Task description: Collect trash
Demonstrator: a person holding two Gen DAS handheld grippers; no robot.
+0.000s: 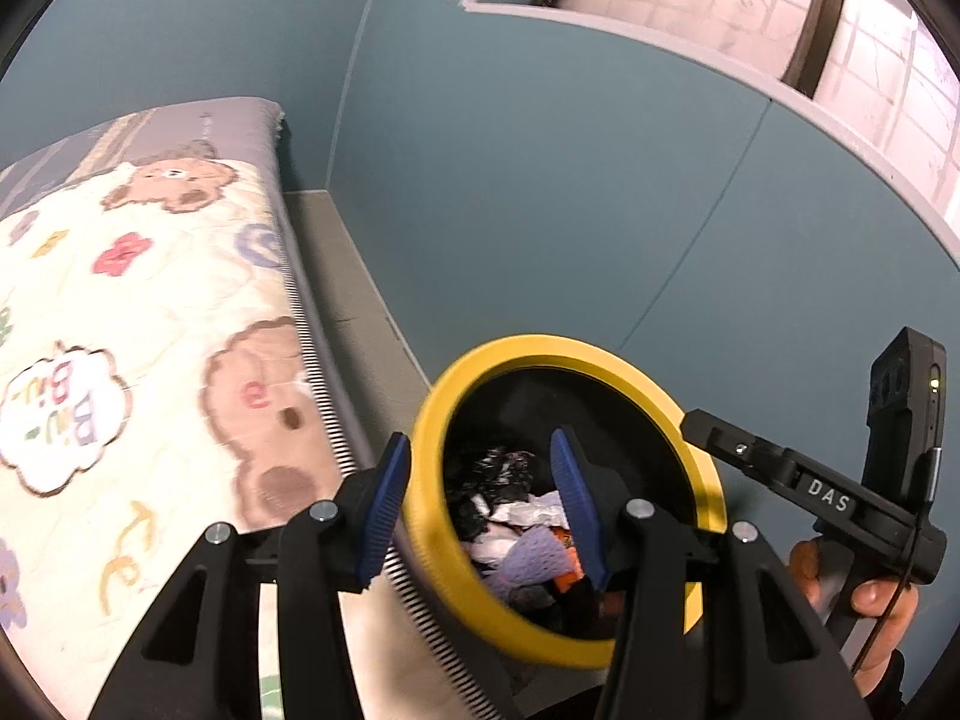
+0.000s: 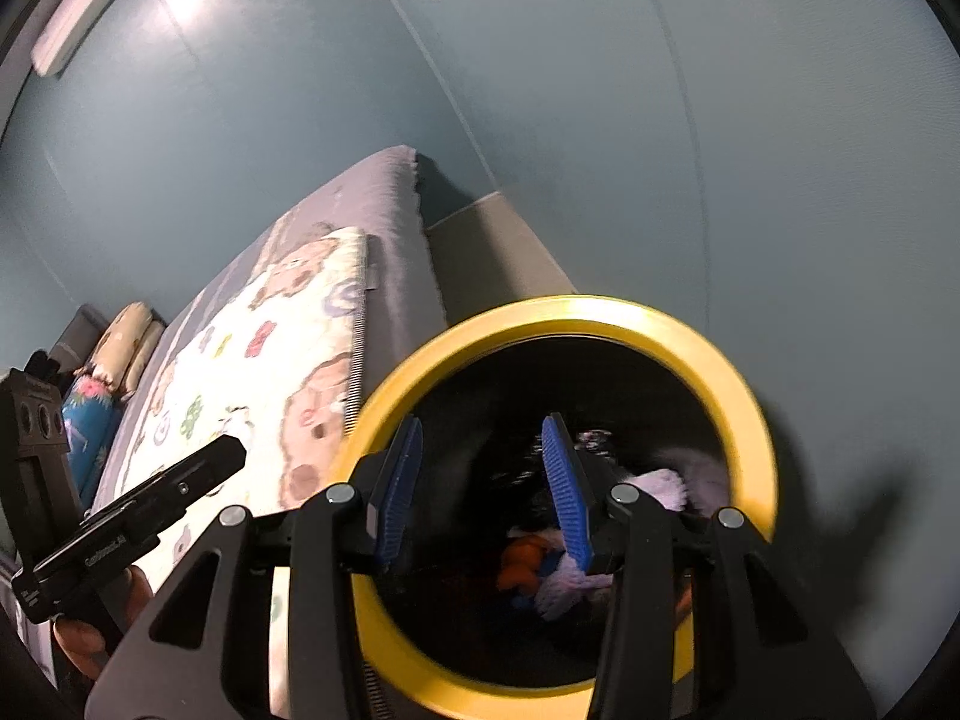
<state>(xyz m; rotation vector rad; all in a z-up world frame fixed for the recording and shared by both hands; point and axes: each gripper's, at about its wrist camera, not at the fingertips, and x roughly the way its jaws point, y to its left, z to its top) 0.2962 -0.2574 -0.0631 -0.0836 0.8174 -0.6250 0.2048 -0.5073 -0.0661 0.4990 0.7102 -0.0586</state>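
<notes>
While left claw [image 1: 480,501] is held over bin [image 1: 474,396], blue pads are seen apart, nothing clamped; its left pad [image 1: 384,510] is seen outside yellow rim, right pad inside. Right claw [image 2: 483,489] is likewise seen parted, empty, over bin mouth. Both are angled downward. Bin is stood upright on floor, mouth up, just beside bed [image 1: 150,324], near teal wall [image 1: 540,180]. Trash [image 1: 528,534] is seen inside: crumpled paper, purple scrap, orange bits. Right hand [image 1: 870,606] is seen wrapped round handle.
</notes>
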